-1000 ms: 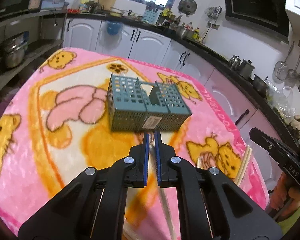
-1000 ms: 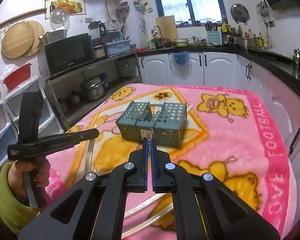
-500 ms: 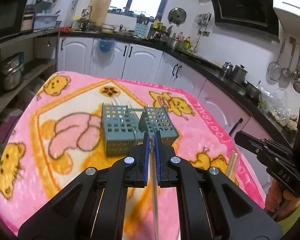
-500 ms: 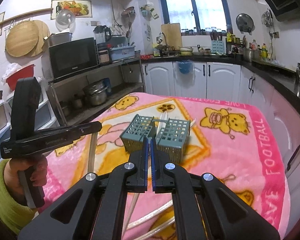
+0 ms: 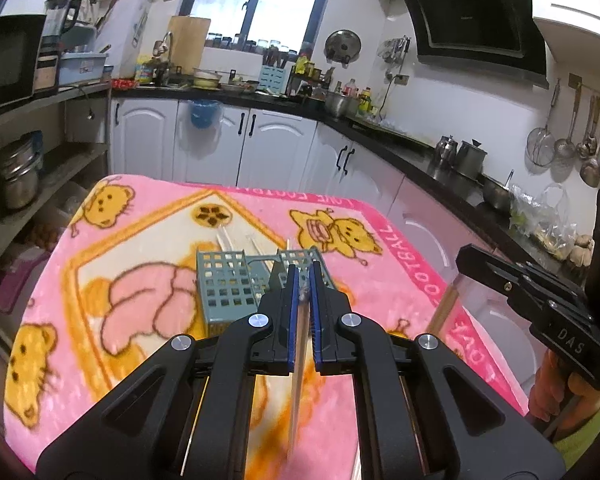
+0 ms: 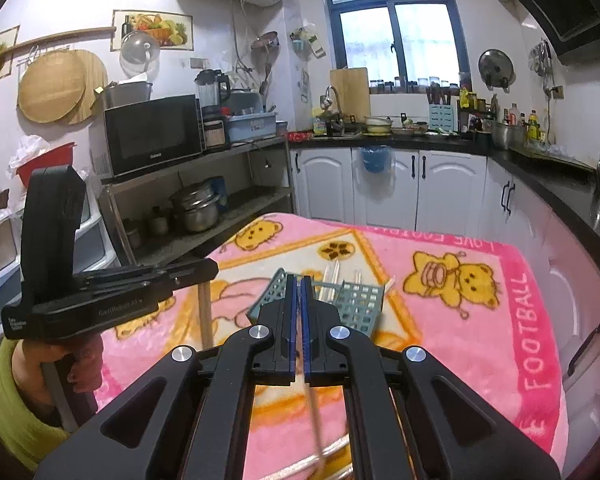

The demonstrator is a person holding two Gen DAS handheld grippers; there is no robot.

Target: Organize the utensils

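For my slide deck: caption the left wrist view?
Left hand-held gripper clamps a chopstick above the teal utensil basket.

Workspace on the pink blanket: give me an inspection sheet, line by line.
Surface: pink bear-print fleece blanket covering the table.
Job's things: teal perforated plastic utensil basket with pale chopsticks sticking out of it; more pale sticks lie at the near edge.
Clutter: nothing seen.
Grippers: left hand-held gripper shut on a pale chopstick; right hand-held gripper shut on a thin pale stick.
Cables: nothing seen on the table.
Surroundings: white kitchen cabinets, black microwave.
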